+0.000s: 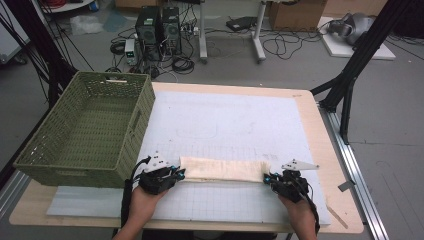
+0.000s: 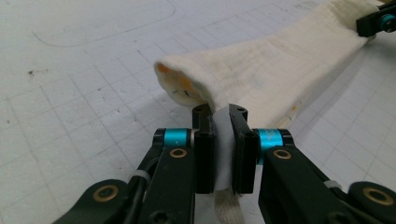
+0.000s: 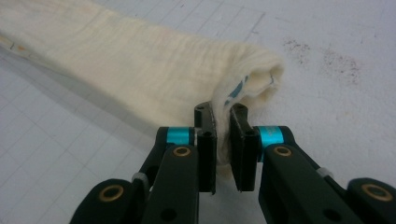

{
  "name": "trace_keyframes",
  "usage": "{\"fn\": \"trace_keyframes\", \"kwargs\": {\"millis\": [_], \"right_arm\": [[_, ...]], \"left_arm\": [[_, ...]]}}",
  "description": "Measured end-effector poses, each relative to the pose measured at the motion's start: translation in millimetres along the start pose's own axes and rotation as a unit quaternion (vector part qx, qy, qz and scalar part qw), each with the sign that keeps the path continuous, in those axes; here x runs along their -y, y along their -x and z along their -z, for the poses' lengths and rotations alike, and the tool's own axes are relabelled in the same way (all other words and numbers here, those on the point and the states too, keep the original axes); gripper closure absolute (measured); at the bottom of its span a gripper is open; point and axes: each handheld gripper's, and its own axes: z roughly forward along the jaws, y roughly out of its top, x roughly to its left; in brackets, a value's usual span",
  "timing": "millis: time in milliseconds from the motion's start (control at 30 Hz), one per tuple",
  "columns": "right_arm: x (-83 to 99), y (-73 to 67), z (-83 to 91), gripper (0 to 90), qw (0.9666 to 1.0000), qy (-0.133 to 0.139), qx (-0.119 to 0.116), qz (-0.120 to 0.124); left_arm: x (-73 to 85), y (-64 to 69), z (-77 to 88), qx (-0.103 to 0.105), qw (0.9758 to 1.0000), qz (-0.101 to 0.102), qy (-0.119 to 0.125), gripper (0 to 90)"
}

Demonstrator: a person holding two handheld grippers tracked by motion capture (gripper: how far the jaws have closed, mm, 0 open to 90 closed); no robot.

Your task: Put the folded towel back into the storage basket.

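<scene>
So far my left tongs (image 2: 223, 116) and right tongs (image 3: 220, 114) each pinch one end of the folded cloth (image 1: 222, 169), lying flat on the bench (image 1: 320, 125); lifting and the green basket (image 1: 87, 130) remain, I judge.

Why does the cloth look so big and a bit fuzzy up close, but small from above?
In the left gripper view the cloth sits right by the lens, so it looms large and its far end goes soft; in the right gripper view the folded end is soft too, with a shadow under it; the high view is evenly lit, without glare, yet coarse, so the cloth looks small.
</scene>
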Motion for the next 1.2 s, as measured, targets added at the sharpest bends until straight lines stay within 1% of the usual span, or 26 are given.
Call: {"fn": "trace_keyframes", "kwargs": {"millis": [67,100,133,167,200,267,333,433,467,567,633,667,733,767,800,833,867,900,1000,1033,1067,1100,1200], "right_arm": [[-1.3,0.7,2.7,82.5,1.0000,0.005,-0.001,0.004],[-2.2,1.3,4.1,82.5,0.9999,0.010,0.000,0.010],[-3.1,1.2,5.8,82.5,0.9999,0.014,0.000,0.009],[-3.9,2.2,7.6,82.5,0.9997,0.020,0.001,0.013],[-4.7,2.9,9.9,82.5,0.9995,0.026,0.000,0.016],[-6.2,3.9,14.9,82.5,0.9992,0.037,-0.002,0.014],[-7.3,4.7,19.4,82.5,0.9985,0.051,-0.001,0.020],[-7.1,6.2,24.1,82.5,0.9966,0.070,-0.003,0.044],[-6.8,7.6,25.1,82.5,0.9958,0.074,-0.002,0.054],[-6.1,8.1,28.1,82.5,0.9941,0.088,-0.008,0.063],[-5.9,9.7,30.6,82.5,0.9920,0.103,-0.015,0.073],[-5.7,10.9,33.6,82.4,0.9894,0.121,-0.026,0.076],[-6.1,11.2,36.9,82.5,0.9872,0.136,-0.033,0.077],[-7.0,11.5,38.1,82.5,0.9854,0.146,-0.035,0.081],[-7.0,11.5,38.1,82.5,0.9854,0.146,-0.035,0.081],[-8.0,10.6,39.9,82.5,0.9848,0.151,-0.039,0.075],[-9.0,10.4,41.6,82.5,0.9835,0.158,-0.042,0.076],[-12.1,9.4,44.8,82.4,0.9814,0.170,-0.048,0.074],[-15.1,8.0,47.8,82.4,0.9811,0.172,-0.052,0.073],[-18.3,8.0,50.9,82.5,0.9811,0.172,-0.052,0.073],[-18.3,8.0,50.9,82.5,0.9811,0.172,-0.052,0.073],[-20.1,9.0,53.4,82.5,0.9807,0.176,-0.051,0.067],[-20.9,10.1,54.2,82.5,0.9805,0.180,-0.048,0.064]], "left_arm": [[-0.7,0.7,0.6,0.002,1.0000,0.000,0.002,81.8],[-1.2,1.1,1.0,0.003,1.0000,0.000,0.003,81.9],[-1.9,1.6,1.7,0.004,1.0000,-0.001,0.004,81.9],[-2.8,2.3,2.9,0.005,1.0000,-0.002,0.007,81.9],[-3.9,3.2,4.4,0.006,0.9999,-0.004,0.010,82.0],[-6.4,5.9,7.7,0.006,0.9998,-0.008,0.020,82.1],[-8.8,9.0,10.5,0.007,0.9995,-0.012,0.030,82.1],[-11.2,11.9,13.8,0.010,0.9989,-0.018,0.041,82.1],[-11.8,12.4,14.7,0.010,0.9989,-0.021,0.040,82.1],[-12.7,13.9,16.2,0.007,0.9988,-0.023,0.042,82.1],[-13.8,12.9,18.8,0.011,0.9982,-0.023,0.054,82.1],[-14.6,12.2,20.7,0.013,0.9977,-0.024,0.062,82.1],[-16.6,11.2,24.9,0.017,0.9965,-0.027,0.078,82.1],[-17.6,10.9,26.9,0.017,0.9958,-0.030,0.085,82.1],[-18.4,10.8,28.9,0.018,0.9952,-0.032,0.090,82.1],[-19.0,10.8,30.5,0.017,0.9948,-0.033,0.095,82.1],[-19.6,10.6,32.2,0.016,0.9944,-0.036,0.098,82.1],[-19.8,10.4,33.5,0.016,0.9941,-0.036,0.101,82.1],[-20.0,10.6,36.7,0.020,0.9942,-0.022,0.104,82.2],[-20.5,11.2,37.8,0.022,0.9941,-0.021,0.104,82.2],[-21.2,12.5,38.7,0.022,0.9940,-0.022,0.105,82.2],[-22.1,14.3,38.9,0.021,0.9939,-0.024,0.105,82.2],[-24.3,18.7,39.6,0.020,0.9937,-0.034,0.105,82.2]]}}
